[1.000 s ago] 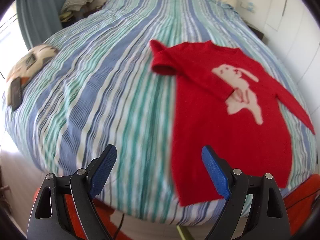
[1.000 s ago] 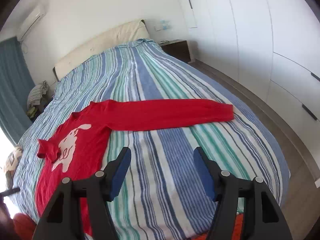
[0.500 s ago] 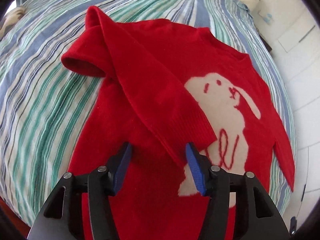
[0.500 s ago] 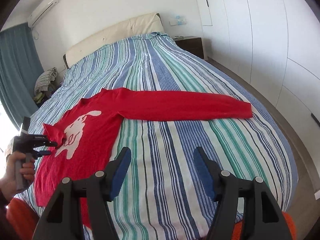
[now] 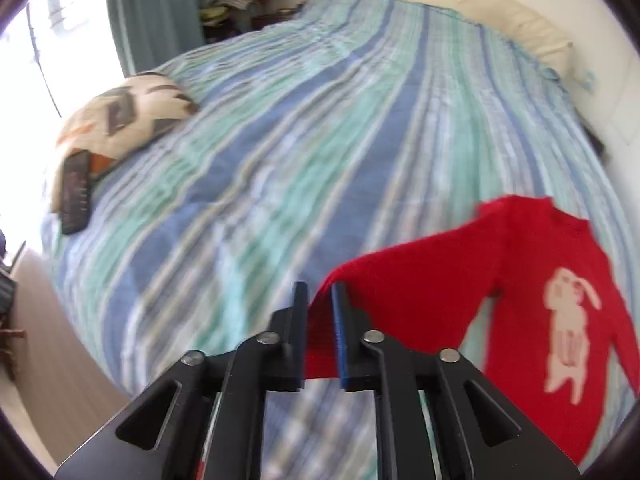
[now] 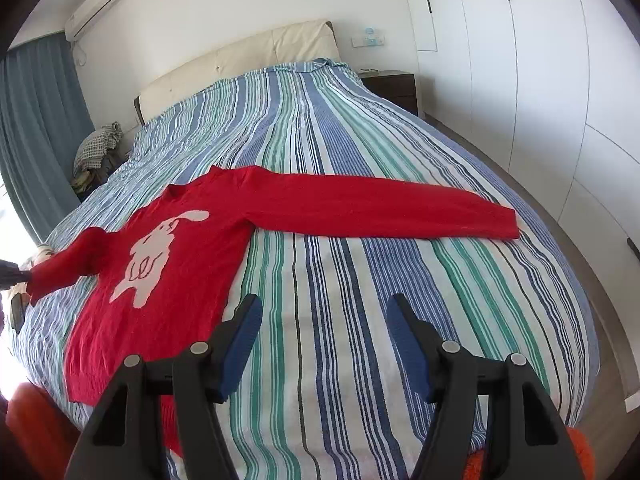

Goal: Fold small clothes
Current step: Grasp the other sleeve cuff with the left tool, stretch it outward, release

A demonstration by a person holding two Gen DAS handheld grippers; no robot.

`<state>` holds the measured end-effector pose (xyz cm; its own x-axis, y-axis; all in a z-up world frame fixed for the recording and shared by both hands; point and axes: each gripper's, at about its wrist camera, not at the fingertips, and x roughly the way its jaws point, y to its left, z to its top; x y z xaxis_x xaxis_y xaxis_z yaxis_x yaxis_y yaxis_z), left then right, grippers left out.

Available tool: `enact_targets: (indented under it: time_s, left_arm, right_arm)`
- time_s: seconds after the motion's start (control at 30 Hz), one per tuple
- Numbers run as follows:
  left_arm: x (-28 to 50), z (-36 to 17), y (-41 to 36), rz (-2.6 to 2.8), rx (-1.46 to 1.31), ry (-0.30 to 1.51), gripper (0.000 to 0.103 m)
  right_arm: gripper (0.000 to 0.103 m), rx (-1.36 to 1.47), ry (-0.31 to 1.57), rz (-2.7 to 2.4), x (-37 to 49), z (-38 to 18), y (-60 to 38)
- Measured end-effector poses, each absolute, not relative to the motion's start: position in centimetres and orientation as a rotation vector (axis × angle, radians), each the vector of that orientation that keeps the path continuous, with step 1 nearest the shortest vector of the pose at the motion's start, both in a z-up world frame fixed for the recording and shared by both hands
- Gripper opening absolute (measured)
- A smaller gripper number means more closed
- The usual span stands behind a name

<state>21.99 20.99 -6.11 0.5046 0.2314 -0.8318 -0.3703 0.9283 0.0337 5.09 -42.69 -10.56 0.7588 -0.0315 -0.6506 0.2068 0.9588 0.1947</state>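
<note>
A red sweater [image 6: 176, 264] with a cream rabbit on its front lies flat on the striped bed [image 6: 360, 320]. My left gripper [image 5: 320, 308] is shut on the cuff of its left sleeve [image 5: 400, 280] and holds it stretched out above the bed, away from the body [image 5: 560, 320]. In the right wrist view that sleeve [image 6: 64, 268] reaches to the left edge. The other sleeve [image 6: 380, 208] lies straight out to the right on the bed. My right gripper [image 6: 324, 328] is open and empty above the bed, right of the sweater's hem.
A patterned cushion [image 5: 120, 120] and a dark remote [image 5: 76, 192] lie at the bed's left edge. Curtain [image 6: 36, 136] and piled clothes [image 6: 96, 152] stand at far left. White wardrobes [image 6: 560, 80] and a nightstand [image 6: 392, 84] stand at right.
My left gripper closed on the folded-in sleeve's cuff and pulled it outward to the left, unfolding the sleeve off the sweater's front. The right gripper moved closer over the bed, staying open.
</note>
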Motion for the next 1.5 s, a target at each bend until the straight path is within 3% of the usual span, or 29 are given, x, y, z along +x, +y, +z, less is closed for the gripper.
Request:
enact_targets:
  time_s: [0.03, 0.07, 0.1, 0.37, 0.57, 0.6, 0.67, 0.7, 0.93, 1.3, 1.4, 1.5]
  left_arm:
    - [22.2, -6.8, 23.4, 0.439, -0.166, 0.987, 0.071]
    - [21.9, -7.6, 25.7, 0.493, -0.200, 0.977, 0.080]
    - [21.5, -8.2, 27.5, 0.519, -0.249, 0.953, 0.083]
    - [19.4, -15.2, 33.2, 0.489, -0.637, 0.968, 0.079]
    - [23.0, -17.5, 30.9, 0.365, -0.556, 1.064, 0.078]
    - [23.6, -17.9, 30.6, 0.377, -0.537, 1.080, 0.073]
    - [24.5, -18.1, 30.2, 0.353, -0.535, 1.090, 0.013]
    - [25.1, -17.9, 30.0, 0.351, -0.522, 1.114, 0.003]
    - [29.5, -11.6, 31.5, 0.549, -0.174, 0.988, 0.003]
    - [30.9, -18.4, 32.6, 0.649, -0.060, 1.155, 0.002]
    - [30.2, -16.9, 33.2, 0.627, -0.118, 1.146, 0.017]
    - [27.2, -13.3, 31.3, 0.571, -0.151, 1.009, 0.059]
  right_arm:
    - [0.065, 0.263, 0.705, -0.128, 5.3, -10.7, -42.5]
    - [0.064, 0.262, 0.711, -0.125, 5.4, -10.8, -42.4]
    - [0.064, 0.257, 0.717, -0.123, 5.5, -10.9, -42.3]
    - [0.065, 0.180, 0.758, -0.136, 5.9, -11.5, -41.0]
    - [0.064, 0.119, 0.811, -0.140, 6.8, -12.4, -39.8]
    - [0.064, 0.105, 0.813, -0.139, 6.8, -12.4, -39.6]
    - [0.065, 0.086, 0.814, -0.138, 6.7, -12.4, -39.2]
    - [0.065, 0.079, 0.812, -0.138, 6.7, -12.4, -39.1]
    - [0.065, 0.062, 0.812, -0.147, 6.7, -12.2, -38.9]
    - [0.064, 0.023, 0.844, -0.150, 7.2, -12.8, -38.3]
    - [0.065, 0.028, 0.843, -0.154, 7.3, -12.9, -38.4]
    - [0.065, 0.031, 0.844, -0.155, 7.3, -13.0, -38.3]
